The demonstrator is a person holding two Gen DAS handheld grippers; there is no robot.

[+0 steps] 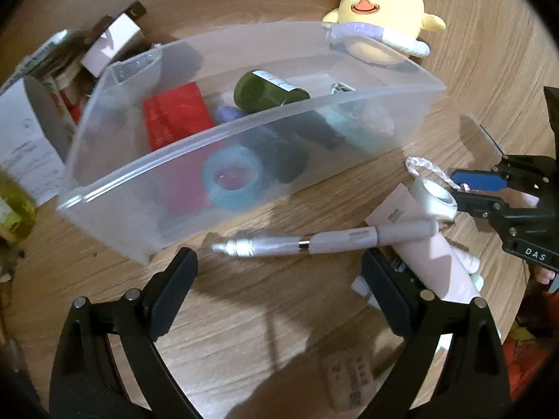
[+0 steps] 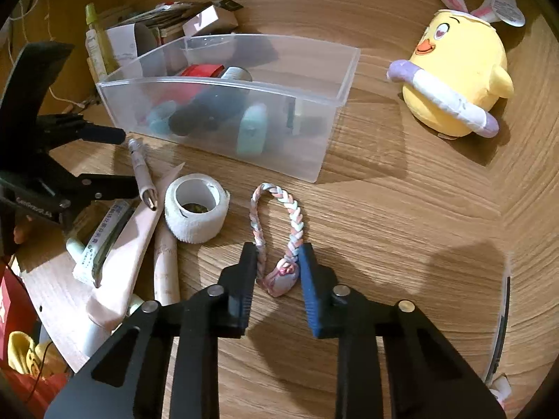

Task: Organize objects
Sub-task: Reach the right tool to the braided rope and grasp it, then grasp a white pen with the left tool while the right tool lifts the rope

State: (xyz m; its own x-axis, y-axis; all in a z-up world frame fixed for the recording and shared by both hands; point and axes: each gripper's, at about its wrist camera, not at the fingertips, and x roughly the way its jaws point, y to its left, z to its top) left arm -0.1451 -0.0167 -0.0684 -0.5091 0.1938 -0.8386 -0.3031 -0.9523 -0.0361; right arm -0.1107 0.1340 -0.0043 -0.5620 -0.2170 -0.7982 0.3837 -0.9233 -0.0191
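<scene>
Pastel braided cord loop [image 2: 276,234] lay at lower centre, long axis along the fingers, its charm end between the right gripper [image 2: 276,272]'s parted, ungrasping fingers; left gripper [image 1: 279,272] spread, farther off.

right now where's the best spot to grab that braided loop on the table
Grip the braided loop at its pink charm end, coming straight down from above. It lies flat on the table, and the right gripper already has its open fingers either side of it.

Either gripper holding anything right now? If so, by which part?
Left gripper: open, holds nothing. Right gripper: fingers straddle the braided loop at its charm end, gaps visible, not yet clamped.
</scene>
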